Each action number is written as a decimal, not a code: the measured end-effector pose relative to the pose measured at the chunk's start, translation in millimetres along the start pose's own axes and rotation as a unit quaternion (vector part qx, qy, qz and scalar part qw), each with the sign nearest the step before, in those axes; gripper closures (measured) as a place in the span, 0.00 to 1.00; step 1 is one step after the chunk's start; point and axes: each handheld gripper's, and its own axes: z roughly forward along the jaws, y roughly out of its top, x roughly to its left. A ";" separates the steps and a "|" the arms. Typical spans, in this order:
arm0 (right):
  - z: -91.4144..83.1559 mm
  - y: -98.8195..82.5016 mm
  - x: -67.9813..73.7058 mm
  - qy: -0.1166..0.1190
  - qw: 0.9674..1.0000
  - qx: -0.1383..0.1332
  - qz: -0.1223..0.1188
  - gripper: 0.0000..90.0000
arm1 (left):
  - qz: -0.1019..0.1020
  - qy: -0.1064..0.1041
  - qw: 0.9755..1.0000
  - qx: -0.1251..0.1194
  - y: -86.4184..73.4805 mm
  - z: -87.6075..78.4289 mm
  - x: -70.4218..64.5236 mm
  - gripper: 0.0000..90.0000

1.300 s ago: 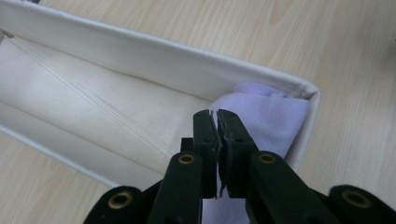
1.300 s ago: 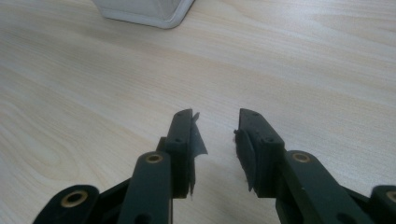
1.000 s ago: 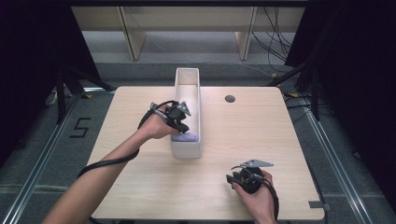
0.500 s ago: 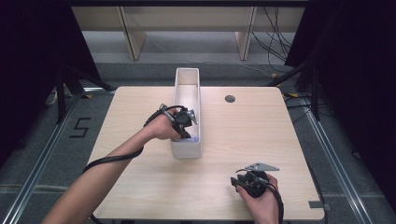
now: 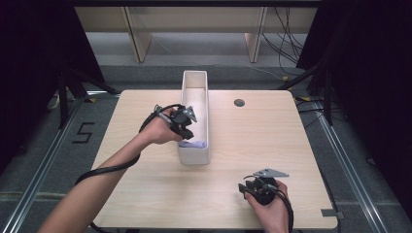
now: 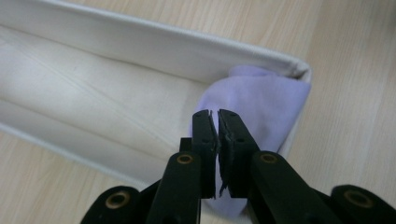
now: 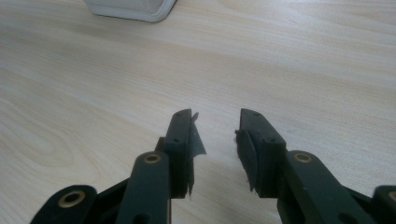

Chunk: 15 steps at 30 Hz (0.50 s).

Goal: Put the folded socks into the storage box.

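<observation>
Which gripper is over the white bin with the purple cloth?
The left gripper, its jaws nearly closed above the purple cloth in the white bin. The right gripper sits apart near the table's edge.

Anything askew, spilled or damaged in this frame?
Nothing is spilled. The lilac cloth lies bunched in the near end of the long white bin, which sits straight. One oddity: the right hand-held gripper has frayed, torn pad edges.

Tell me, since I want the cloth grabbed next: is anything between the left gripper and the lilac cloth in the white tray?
Nothing visible: the left gripper hangs right over the crumpled lilac cloth at the near end of the long white tray.
</observation>
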 end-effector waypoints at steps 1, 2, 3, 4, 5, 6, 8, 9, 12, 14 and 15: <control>0.1 0.2 -0.2 -0.001 1.000 -0.002 -0.005 0.73 | -0.002 0.003 1.000 -0.001 -1.8 -2.8 -0.5 0.94; 0.2 0.3 0.0 -0.001 1.000 -0.002 -0.006 0.73 | -0.004 0.006 1.000 -0.004 -3.7 -5.5 -1.3 0.94; 0.4 0.5 0.1 -0.001 1.000 -0.003 -0.007 0.73 | -0.009 0.009 1.000 -0.007 -5.5 -8.3 -2.3 0.93; 0.1 0.5 0.6 0.000 1.000 -0.001 -0.005 0.73 | -0.016 0.012 1.000 -0.014 -9.5 -13.2 -4.4 0.92; 0.1 0.5 1.8 -0.012 1.000 0.007 0.002 0.73 | -0.017 0.013 1.000 -0.018 -11.2 -14.6 -5.0 0.89; 0.3 0.8 0.6 -0.011 1.000 0.005 -0.006 0.73 | -0.019 0.014 1.000 -0.021 -13.0 -16.0 -5.6 0.88; 1.5 0.8 -0.7 -0.012 1.000 0.000 -0.015 0.73 | -0.030 0.016 0.999 -0.028 -18.5 -20.5 -7.1 0.87; 1.8 0.7 -0.5 -0.011 1.000 -0.001 -0.014 0.73 | -0.032 0.017 0.999 -0.029 -20.3 -22.2 -7.4 0.85; 1.6 0.6 -0.2 -0.001 1.000 -0.003 -0.012 0.73 | -0.047 0.023 0.998 -0.044 -27.3 -27.4 -9.6 0.82; 1.5 0.7 0.1 -0.003 1.000 -0.002 -0.012 0.73 | -0.053 0.024 0.997 -0.051 -32.1 -31.1 -11.1 0.80; 0.8 1.0 0.2 -0.007 1.000 0.001 -0.013 0.73 | -0.056 0.026 0.997 -0.054 -34.5 -32.6 -12.1 0.79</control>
